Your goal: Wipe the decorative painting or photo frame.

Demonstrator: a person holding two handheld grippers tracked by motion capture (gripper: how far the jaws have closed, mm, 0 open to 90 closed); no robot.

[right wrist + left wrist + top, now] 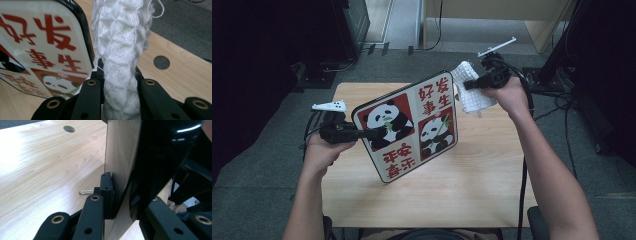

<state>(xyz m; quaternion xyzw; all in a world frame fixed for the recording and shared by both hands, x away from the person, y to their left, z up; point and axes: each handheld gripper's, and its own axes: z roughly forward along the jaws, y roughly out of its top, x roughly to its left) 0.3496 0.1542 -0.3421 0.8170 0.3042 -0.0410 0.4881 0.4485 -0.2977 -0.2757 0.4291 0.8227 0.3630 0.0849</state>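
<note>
Above one table we clamp one tray (left gripper) and one cloth (right gripper).

Left hand-held gripper clamped shut, pointing sideways; right hand-held gripper raised, clamped shut.

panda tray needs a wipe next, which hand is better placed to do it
Right. The right gripper is shut on the white cloth, right beside the panda tray's upper edge. The left gripper is clamped on the tray's left edge, holding it tilted above the table, so it should likely just steady it.
</note>
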